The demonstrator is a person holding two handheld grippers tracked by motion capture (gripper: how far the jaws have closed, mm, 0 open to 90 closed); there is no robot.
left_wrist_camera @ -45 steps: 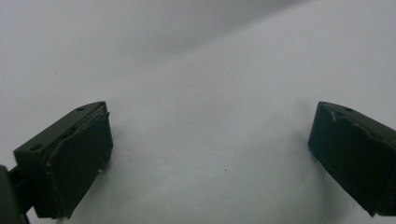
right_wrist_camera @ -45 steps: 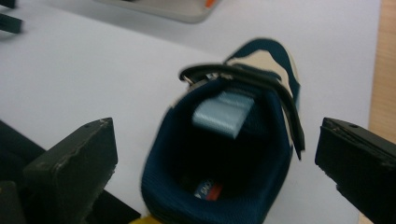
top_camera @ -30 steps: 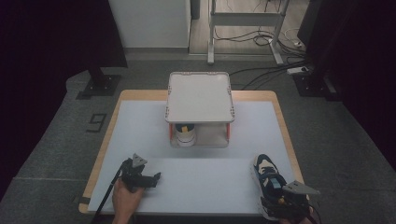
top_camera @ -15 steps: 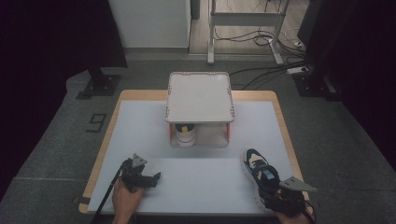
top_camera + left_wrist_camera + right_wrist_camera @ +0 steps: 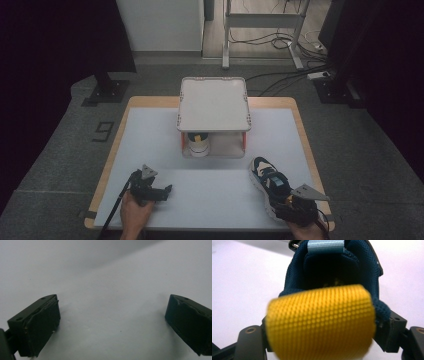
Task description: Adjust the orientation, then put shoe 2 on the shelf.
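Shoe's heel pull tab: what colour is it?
Yellow; the pull tab on the navy shoe shows best in the right gripper view.

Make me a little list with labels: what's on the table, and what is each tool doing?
table: white top with a wooden edge
rack: small white shelf near the far middle
under rack: a shoe, toe toward the person
left tool: open, nothing between its jaws, low over the bare table
right tool: shut on the heel of a dark blue shoe
blue shoe: on the table, toe pointing toward the rack
heel tab: yellow loop, close to the camera
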